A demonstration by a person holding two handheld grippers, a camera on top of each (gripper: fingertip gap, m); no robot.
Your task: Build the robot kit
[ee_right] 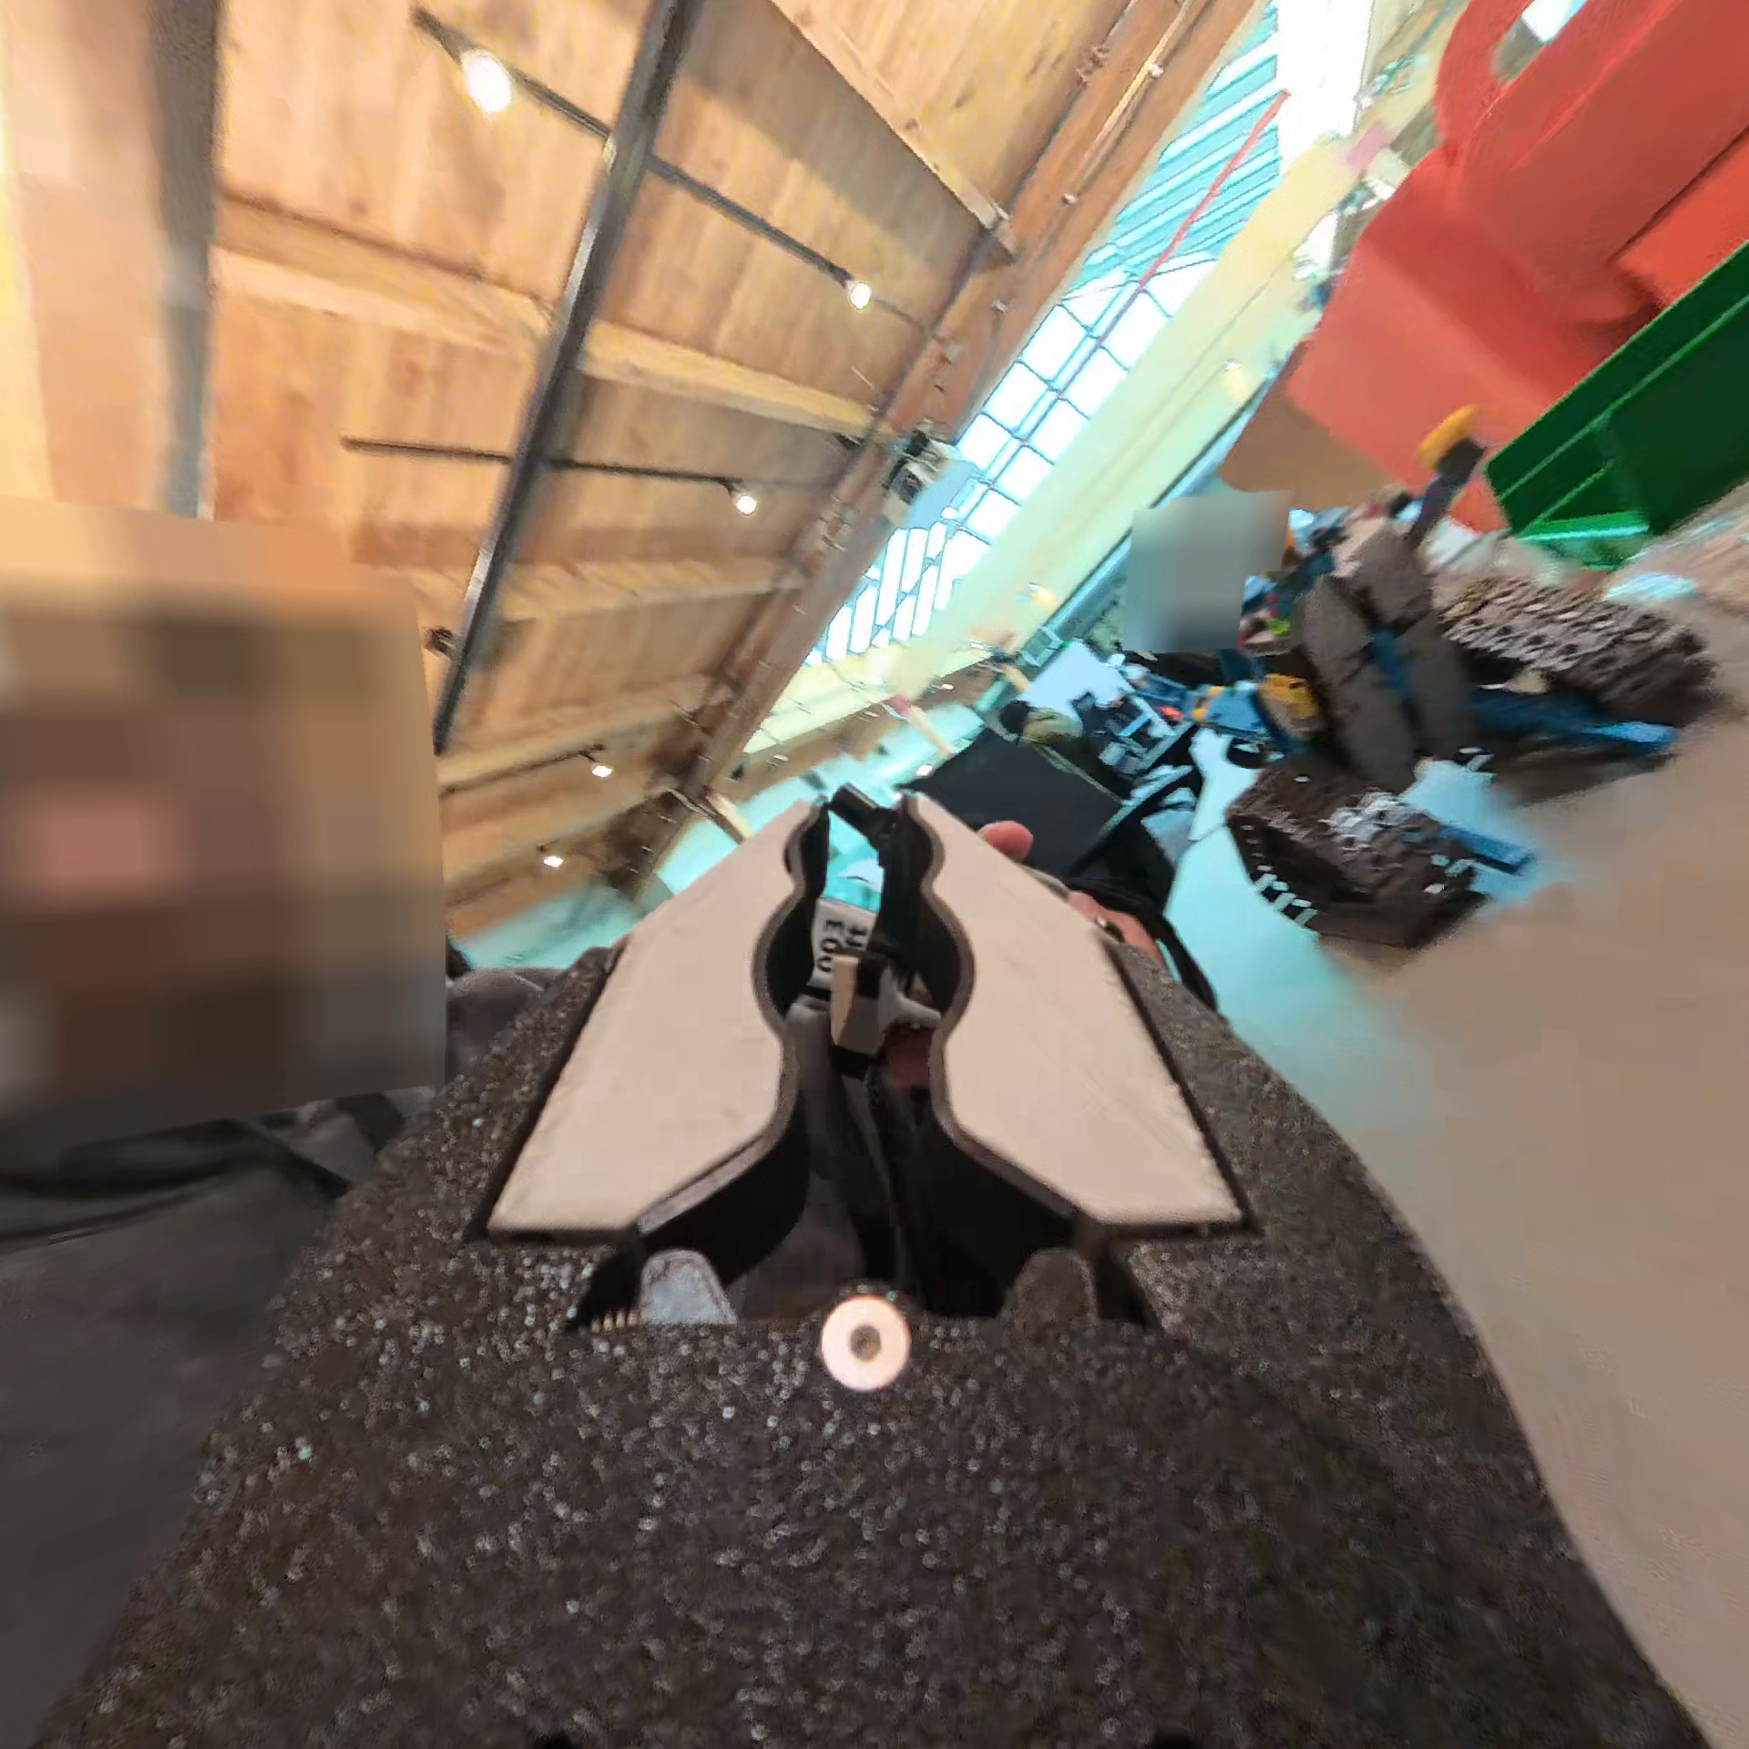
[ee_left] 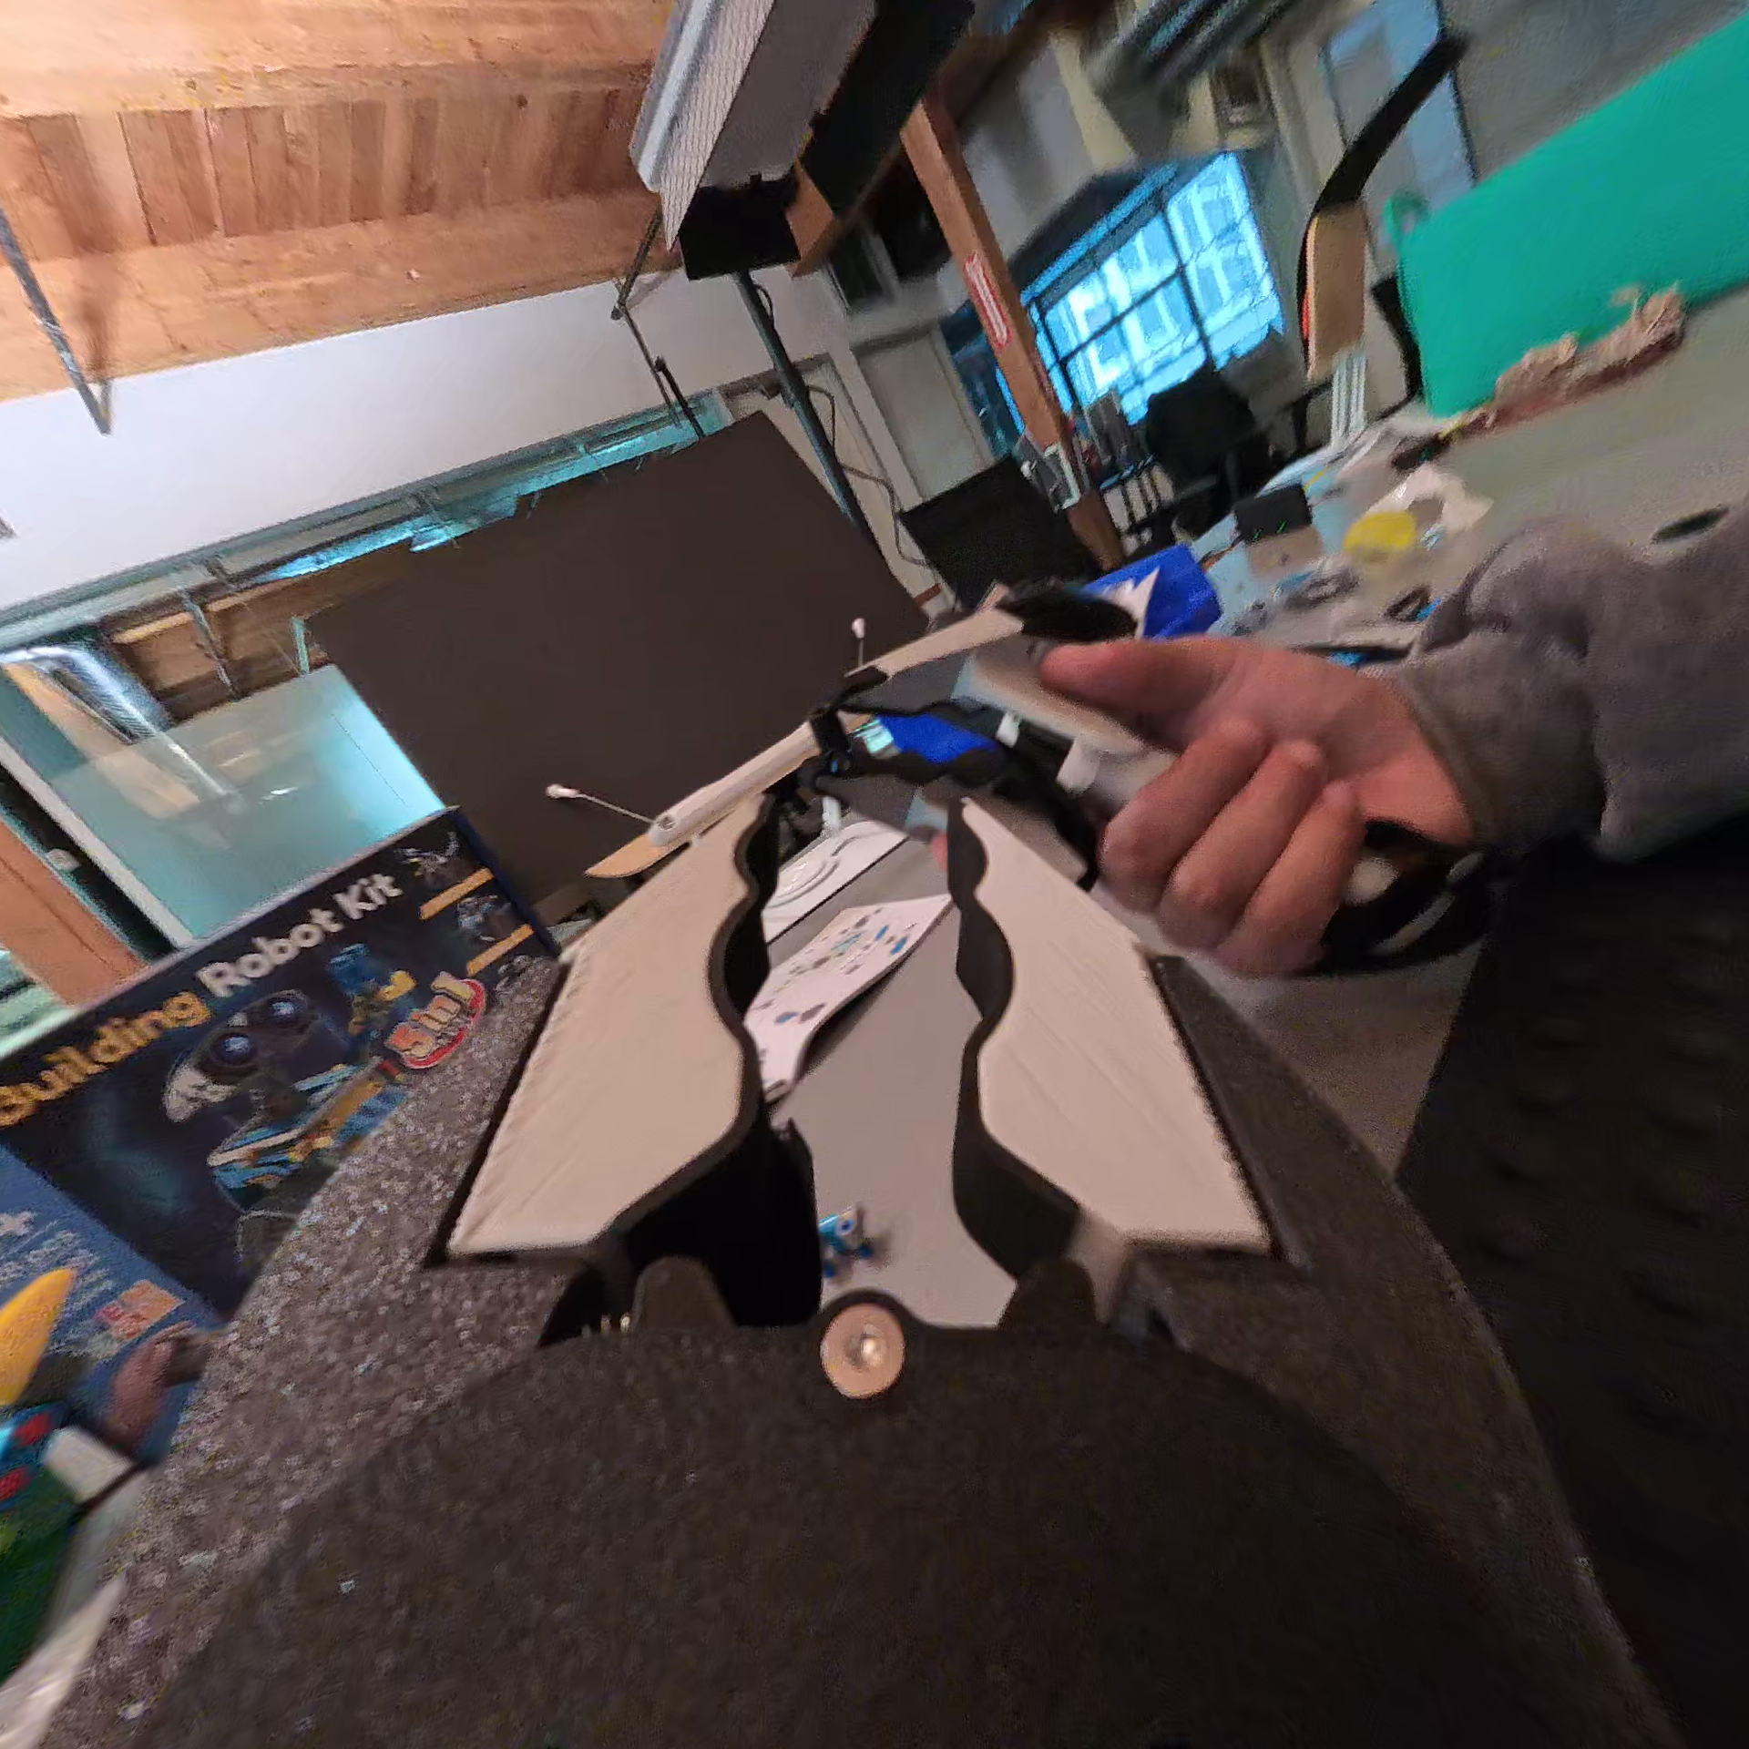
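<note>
My left gripper point(ee_left: 861, 828) is open and empty, raised above a grey table point(ee_left: 880, 1117). Between its fingers I see a white sheet with blue printed shapes point(ee_left: 833, 975) and a small blue piece point(ee_left: 842, 1240) on the table. A hand in a grey sleeve point(ee_left: 1259, 795) holds the right gripper just beyond, seen side-on and pointing left. In the right wrist view my right gripper point(ee_right: 861, 809) is nearly shut, with a thin black cable point(ee_right: 885, 880) pinched between its tips. A grey connector point(ee_right: 852, 1013) and a white tag point(ee_right: 833, 937) show in the gap. A fingertip point(ee_right: 1003, 838) shows behind the right finger.
A dark toy kit box point(ee_left: 256, 1032) stands at the left, with a black panel point(ee_left: 615, 644) behind it. Far-off tables hold clutter point(ee_left: 1363, 539). In the right wrist view, dark trays of small parts point(ee_right: 1363, 861), blue brick models point(ee_right: 1562, 729) and a green bin point(ee_right: 1637, 445) lie at the right.
</note>
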